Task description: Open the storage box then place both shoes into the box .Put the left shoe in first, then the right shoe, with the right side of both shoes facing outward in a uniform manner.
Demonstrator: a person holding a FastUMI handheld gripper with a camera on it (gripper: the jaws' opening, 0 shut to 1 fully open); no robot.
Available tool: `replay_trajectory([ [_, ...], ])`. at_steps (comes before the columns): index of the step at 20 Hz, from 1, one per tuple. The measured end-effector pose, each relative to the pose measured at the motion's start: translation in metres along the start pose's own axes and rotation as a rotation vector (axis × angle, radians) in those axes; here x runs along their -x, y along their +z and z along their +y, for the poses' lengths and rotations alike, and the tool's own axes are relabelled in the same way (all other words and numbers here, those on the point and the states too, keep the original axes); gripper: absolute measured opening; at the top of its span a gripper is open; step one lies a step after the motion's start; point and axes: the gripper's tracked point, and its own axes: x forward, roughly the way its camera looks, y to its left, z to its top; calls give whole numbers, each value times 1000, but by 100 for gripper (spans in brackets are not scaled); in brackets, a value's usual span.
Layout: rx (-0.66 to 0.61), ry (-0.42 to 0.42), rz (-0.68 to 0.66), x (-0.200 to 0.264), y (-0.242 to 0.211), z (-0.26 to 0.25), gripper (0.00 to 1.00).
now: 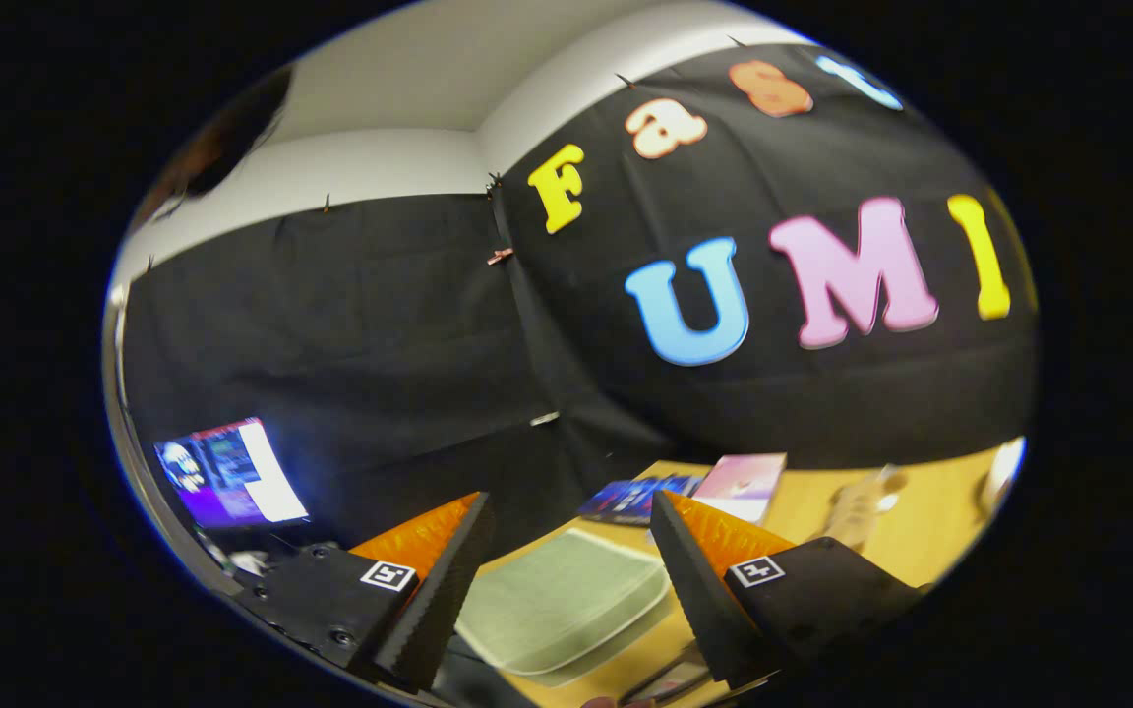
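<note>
Jaws stand wide apart and grip nothing; the gripper (566, 570) is tilted and aimed mostly at the booth wall. Between and below its fingers lies the storage box (566, 600), lid shut, on the wooden table (921, 521). A shoe (857, 511), blurred, sits beyond the right finger. Reaching the lid likely means dipping forward and down.

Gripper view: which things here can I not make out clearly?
- Storage box: near end cut off between the open tongs; latch unseen.
- Pale object on the table beyond the right finger: blurred, maybe a shoe.
- Screen: too blurred.
</note>
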Motion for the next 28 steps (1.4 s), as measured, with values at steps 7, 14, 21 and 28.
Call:
replay_trajectory([
  [7,-577,125,245,-27,-98,-30,98],
  [14,-870,104,362,-48,-188,-79,98],
  [21,-1008,126,433,-66,-236,-89,98],
  [28,-1163,253,351,-74,-229,-90,82],
])
